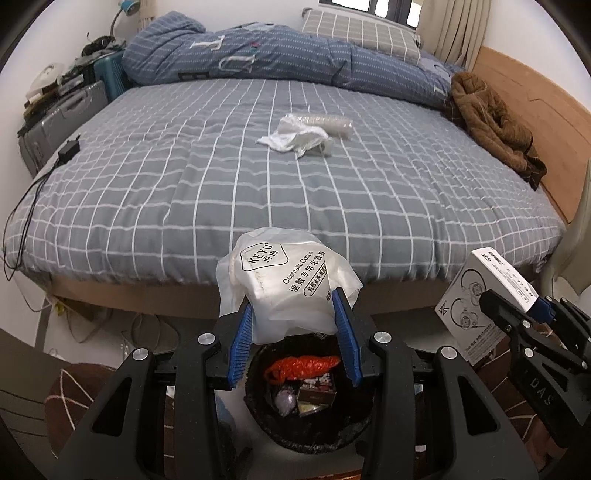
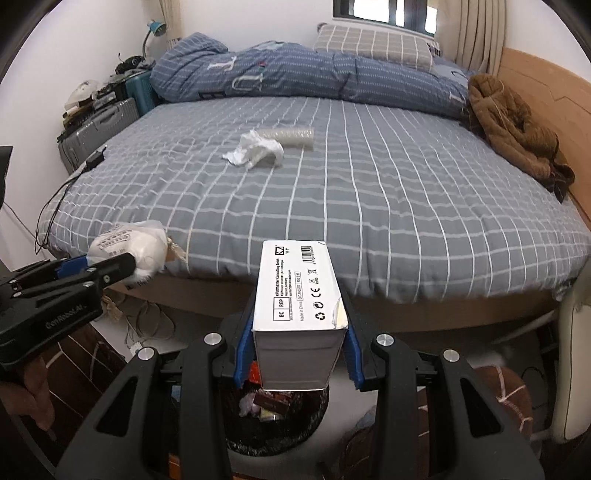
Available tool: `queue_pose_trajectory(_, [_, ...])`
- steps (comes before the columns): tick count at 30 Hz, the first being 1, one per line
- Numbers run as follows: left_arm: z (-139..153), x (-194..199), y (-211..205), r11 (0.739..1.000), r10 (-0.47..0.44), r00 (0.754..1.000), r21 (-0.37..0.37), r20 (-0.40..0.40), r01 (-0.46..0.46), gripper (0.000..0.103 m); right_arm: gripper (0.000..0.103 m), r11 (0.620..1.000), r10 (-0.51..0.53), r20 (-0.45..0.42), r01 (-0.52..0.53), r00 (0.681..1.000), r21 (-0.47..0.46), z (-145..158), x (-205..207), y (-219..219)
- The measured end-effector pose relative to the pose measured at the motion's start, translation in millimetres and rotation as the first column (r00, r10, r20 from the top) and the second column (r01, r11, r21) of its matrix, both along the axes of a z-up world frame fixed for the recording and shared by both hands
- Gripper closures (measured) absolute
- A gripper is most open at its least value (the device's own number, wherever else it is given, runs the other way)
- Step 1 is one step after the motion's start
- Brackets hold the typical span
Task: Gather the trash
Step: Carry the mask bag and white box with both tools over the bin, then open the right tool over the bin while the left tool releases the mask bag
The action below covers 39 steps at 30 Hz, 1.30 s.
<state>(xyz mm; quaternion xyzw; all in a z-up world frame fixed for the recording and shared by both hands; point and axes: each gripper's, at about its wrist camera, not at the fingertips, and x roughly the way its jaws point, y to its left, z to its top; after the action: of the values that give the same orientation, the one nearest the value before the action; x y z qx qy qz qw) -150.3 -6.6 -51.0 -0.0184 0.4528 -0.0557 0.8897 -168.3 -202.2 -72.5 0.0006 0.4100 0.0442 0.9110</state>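
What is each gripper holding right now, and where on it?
The left gripper clamps the cotton-pad bag at its lower sides. The right gripper grips the white box across the long side faces, near its lower end.

bed (image 1: 207, 184) wore a grey sheet with white grid lines. near its middle lay a crumpled white tissue (image 1: 293, 138), touching a clear plastic bottle (image 1: 328, 123) on its side. a blue duvet (image 1: 280, 59) lay heaped along the far edge, a checked pillow (image 1: 360, 31) behind it. brown garment (image 1: 491, 122) sat by the headboard; a black charger (image 1: 69, 149) lay at the opposite edge.
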Motion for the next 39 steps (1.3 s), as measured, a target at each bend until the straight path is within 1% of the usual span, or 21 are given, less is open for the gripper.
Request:
queue_pose_trajectory(4, [-17.3, -3.0, 2.9, 1.000, 0.008, 0.999, 0.013, -0.035, -0.007, 0.062, 0.065, 1.000, -0.003, -0.032, 0.004, 0.999, 0.001, -13.8, -1.7, -0.7])
queue_pose_trajectory(8, [-40.2, -2.0, 6.6, 1.000, 0.016, 0.997, 0.003, -0.082, -0.015, 0.062, 0.065, 1.000, 0.009, -0.066, -0.009, 0.998, -0.001, -29.9, -1.7, 2.6])
queue_pose_trajectory(12, [-63.6, -0.5, 7.4, 1.000, 0.019, 0.992, 0.007, -0.121, -0.018, 0.062, 0.065, 1.000, 0.011, -0.112, -0.012, 0.994, -0.007, -52.1, 1.4, 7.0])
queue_pose_trajectory(19, [-114.1, 7.1, 9.6, 1.000, 0.025, 0.977, 0.014, -0.210, -0.022, 0.062, 0.065, 0.999, 0.039, -0.198, -0.046, 0.979, -0.029, -95.2, 8.9, 19.1])
queue_pose_trajectory(23, [-143.6, 16.9, 10.5, 0.999, 0.029, 0.965, 0.022, -0.259, -0.024, 0.062, 0.065, 0.999, 0.039, -0.238, -0.045, 0.970, -0.019, -119.1, 18.1, 20.3])
queue_pose_trajectory(27, [-169.1, 23.1, 11.0, 0.999, 0.036, 0.952, 0.037, -0.304, -0.026, 0.062, 0.065, 0.999, 0.036, -0.314, -0.040, 0.949, -0.008, -150.8, 29.0, 22.6])
queue_pose_trajectory(31, [-193.1, 27.5, 12.4, 0.999, 0.044, 0.934, 0.038, -0.353, -0.032, 0.062, 0.065, 0.997, 0.060, -0.352, -0.074, 0.934, -0.025, -172.5, 38.0, 33.5])
queue_pose_trajectory(35, [-205.5, 35.3, 19.0, 0.998, 0.054, 0.926, 0.042, -0.375, -0.041, 0.062, 0.065, 0.996, 0.072, -0.405, -0.090, 0.912, -0.026, -196.4, 45.3, 40.6])
queue_pose_trajectory(39, [-213.5, 37.1, 26.6, 0.997, 0.074, 0.915, 0.051, -0.396, -0.058, 0.062, 0.065, 0.995, 0.085, -0.440, -0.102, 0.894, -0.015, -213.1, 49.7, 45.8])
